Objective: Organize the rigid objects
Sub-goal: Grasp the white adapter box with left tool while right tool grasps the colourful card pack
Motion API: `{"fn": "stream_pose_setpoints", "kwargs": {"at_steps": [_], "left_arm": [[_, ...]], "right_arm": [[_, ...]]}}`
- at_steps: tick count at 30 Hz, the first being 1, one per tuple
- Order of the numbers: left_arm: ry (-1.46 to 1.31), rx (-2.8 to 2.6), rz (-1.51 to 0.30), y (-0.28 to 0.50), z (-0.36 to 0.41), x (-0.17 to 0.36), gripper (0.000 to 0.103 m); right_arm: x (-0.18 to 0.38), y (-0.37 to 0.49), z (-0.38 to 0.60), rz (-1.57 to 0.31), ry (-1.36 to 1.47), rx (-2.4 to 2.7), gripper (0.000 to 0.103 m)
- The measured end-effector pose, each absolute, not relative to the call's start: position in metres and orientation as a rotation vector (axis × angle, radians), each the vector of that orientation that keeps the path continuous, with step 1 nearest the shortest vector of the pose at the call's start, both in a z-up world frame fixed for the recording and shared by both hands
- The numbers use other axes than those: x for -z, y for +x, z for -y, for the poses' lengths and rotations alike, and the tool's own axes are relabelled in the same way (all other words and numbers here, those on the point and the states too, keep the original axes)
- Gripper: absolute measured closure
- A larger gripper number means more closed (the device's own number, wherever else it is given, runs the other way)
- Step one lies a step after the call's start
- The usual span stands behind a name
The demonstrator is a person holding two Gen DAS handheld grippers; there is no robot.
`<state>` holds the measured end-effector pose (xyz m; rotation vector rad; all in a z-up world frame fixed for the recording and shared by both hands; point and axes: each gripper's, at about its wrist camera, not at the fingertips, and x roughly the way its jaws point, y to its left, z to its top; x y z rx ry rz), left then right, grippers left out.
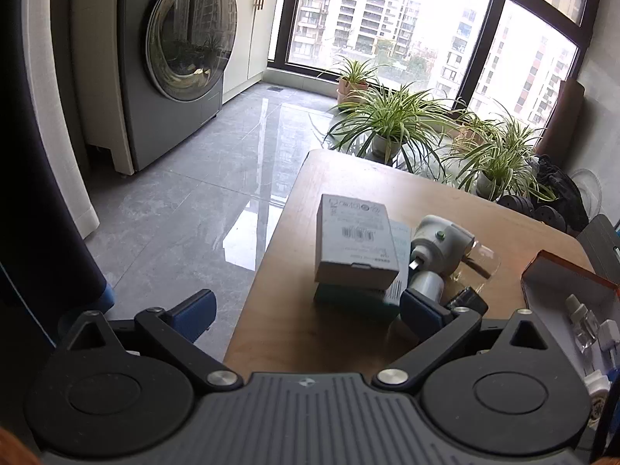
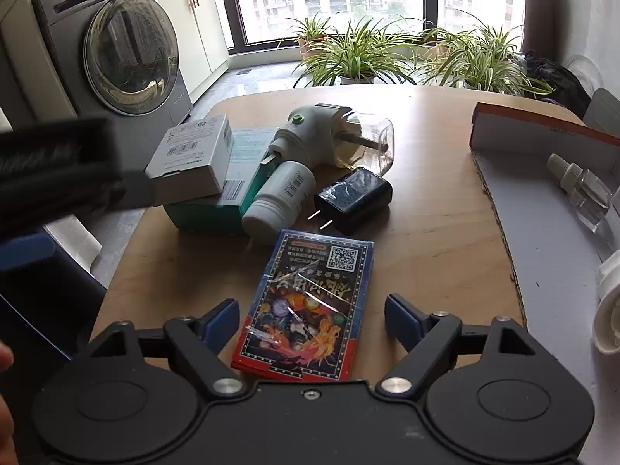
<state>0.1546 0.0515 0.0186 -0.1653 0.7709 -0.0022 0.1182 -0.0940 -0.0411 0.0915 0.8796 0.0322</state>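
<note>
On the wooden table (image 2: 434, 209) a white box (image 2: 192, 157) lies on a teal box (image 2: 232, 193), beside a white bottle (image 2: 279, 201), a white plug-in diffuser (image 2: 329, 135), a black charger (image 2: 354, 197) and a colourful card pack (image 2: 306, 306). My right gripper (image 2: 312, 319) is open, its fingers either side of the card pack's near end. My left gripper (image 1: 306, 310) is open and empty, just in front of the stacked boxes (image 1: 354, 248) at the table's left edge; the bottle (image 1: 426, 283) lies by its right finger.
An open cardboard box (image 2: 542, 240) with small bottles and white items stands at the right. A washing machine (image 1: 174, 62) stands on the floor to the left. Potted plants (image 2: 356, 54) line the window beyond the table.
</note>
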Motion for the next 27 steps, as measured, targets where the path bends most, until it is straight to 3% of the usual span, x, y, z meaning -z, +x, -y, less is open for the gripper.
{"fn": "stream_pose_setpoints", "kwargs": {"at_steps": [2,4,5,6,13,18,27], "left_arm": [[-0.150,0.002,-0.766,0.169,-0.045,-0.017,0.000],[-0.132,0.000,-0.776,0.183,-0.038,-0.013,0.000],[-0.124,0.006,-0.785,0.190,-0.035,-0.010,0.000],[-0.116,0.009,-0.790,0.196,-0.033,-0.007,0.000],[-0.084,-0.003,-0.808,0.220,-0.025,0.010,0.003],[-0.110,0.035,-0.786,0.218,-0.027,0.012,0.041],[-0.110,0.054,-0.711,0.179,-0.031,-0.013,0.043]], "right_arm": [[0.044,0.119,0.093,-0.867,0.043,-0.030,0.004],[0.044,0.118,0.095,-0.842,0.013,-0.032,0.017],[0.044,0.117,0.099,-0.835,0.013,-0.027,0.028],[0.043,0.118,0.104,-0.834,0.027,-0.037,0.031],[0.043,0.113,0.125,-0.816,0.020,-0.063,0.032],[0.041,0.109,0.137,-0.804,0.054,-0.068,0.032],[0.018,0.092,0.150,-0.740,0.077,-0.077,0.032]]}}
